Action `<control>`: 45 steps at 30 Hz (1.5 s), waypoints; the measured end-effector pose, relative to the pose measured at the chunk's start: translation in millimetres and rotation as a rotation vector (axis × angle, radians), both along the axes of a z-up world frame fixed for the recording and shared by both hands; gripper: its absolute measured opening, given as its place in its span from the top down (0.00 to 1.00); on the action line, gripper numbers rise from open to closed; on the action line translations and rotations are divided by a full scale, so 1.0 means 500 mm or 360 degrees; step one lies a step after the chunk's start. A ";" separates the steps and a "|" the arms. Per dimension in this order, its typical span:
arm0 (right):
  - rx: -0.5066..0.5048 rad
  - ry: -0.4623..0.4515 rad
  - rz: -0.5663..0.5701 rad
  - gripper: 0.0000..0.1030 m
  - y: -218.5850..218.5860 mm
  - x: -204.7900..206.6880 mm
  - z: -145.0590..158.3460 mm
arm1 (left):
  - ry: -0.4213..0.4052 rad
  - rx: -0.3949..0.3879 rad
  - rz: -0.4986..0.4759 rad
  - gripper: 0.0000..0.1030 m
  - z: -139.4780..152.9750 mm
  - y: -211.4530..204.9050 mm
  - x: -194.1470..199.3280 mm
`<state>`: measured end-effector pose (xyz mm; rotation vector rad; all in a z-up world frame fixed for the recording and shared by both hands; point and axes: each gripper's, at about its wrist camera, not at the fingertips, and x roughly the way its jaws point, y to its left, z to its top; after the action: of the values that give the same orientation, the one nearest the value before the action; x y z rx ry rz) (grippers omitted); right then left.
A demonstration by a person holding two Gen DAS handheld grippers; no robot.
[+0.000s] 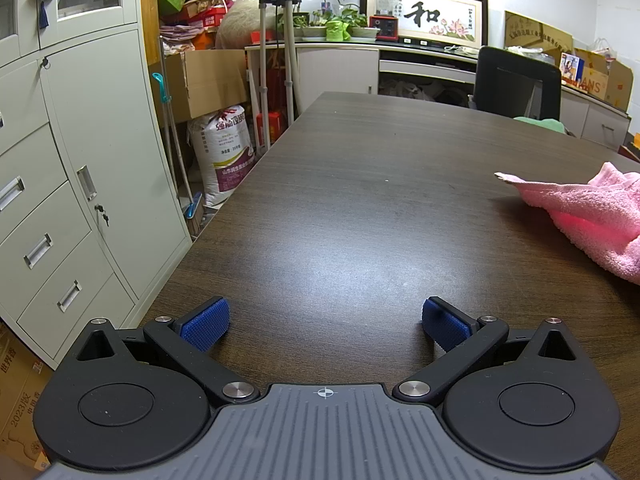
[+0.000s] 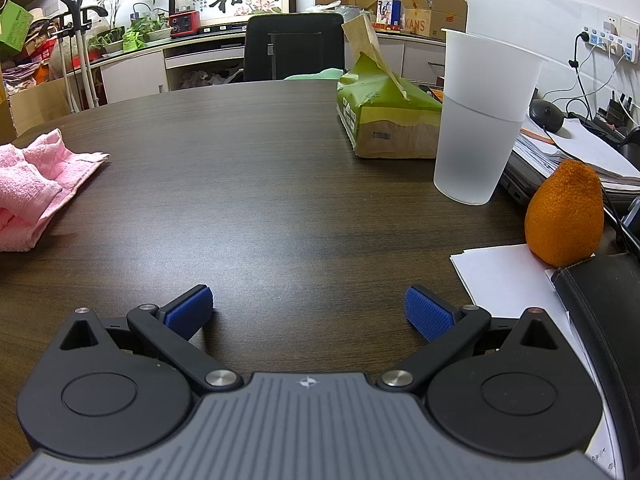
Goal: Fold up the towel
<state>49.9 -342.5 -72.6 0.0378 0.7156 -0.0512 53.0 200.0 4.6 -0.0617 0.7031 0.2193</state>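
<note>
The pink towel (image 2: 36, 182) is seen lying crumpled in a loose heap on the dark counter (image 2: 280, 184), between the two grippers and untouched by either. The left gripper (image 1: 325, 326) is held with its jaws spread wide and nothing between them, the towel off to its right. The right gripper (image 2: 308, 312) is likewise held wide apart and empty, the towel off to its left. No fold is yet begun. Beyond the towel, on the right gripper's side, a translucent plastic cup (image 2: 480, 120) holding water, a tissue pack (image 2: 384, 116) and an orange fruit (image 2: 564, 216) are stood; the cup could be knocked over if the cloth is swung wide. Bunched layers could be pinched together, so that the wrong edge is lifted
</note>
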 end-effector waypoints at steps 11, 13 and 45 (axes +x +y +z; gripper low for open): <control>0.0015 -0.0005 0.0010 0.00 -0.007 -0.002 -0.001 | 0.0000 0.0000 0.0000 0.00 0.000 0.000 0.000; 0.0017 -0.0006 0.0013 0.00 -0.007 -0.003 -0.001 | 0.0000 0.0000 0.0000 0.00 0.000 0.000 0.000; 0.0005 -0.0001 -0.0005 0.00 -0.002 -0.001 -0.002 | 0.0001 0.0002 -0.0015 0.00 -0.001 0.000 0.000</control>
<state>49.4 -343.6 -73.4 0.0421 0.7149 -0.0532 53.1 200.0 4.3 -0.0574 0.7035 0.2106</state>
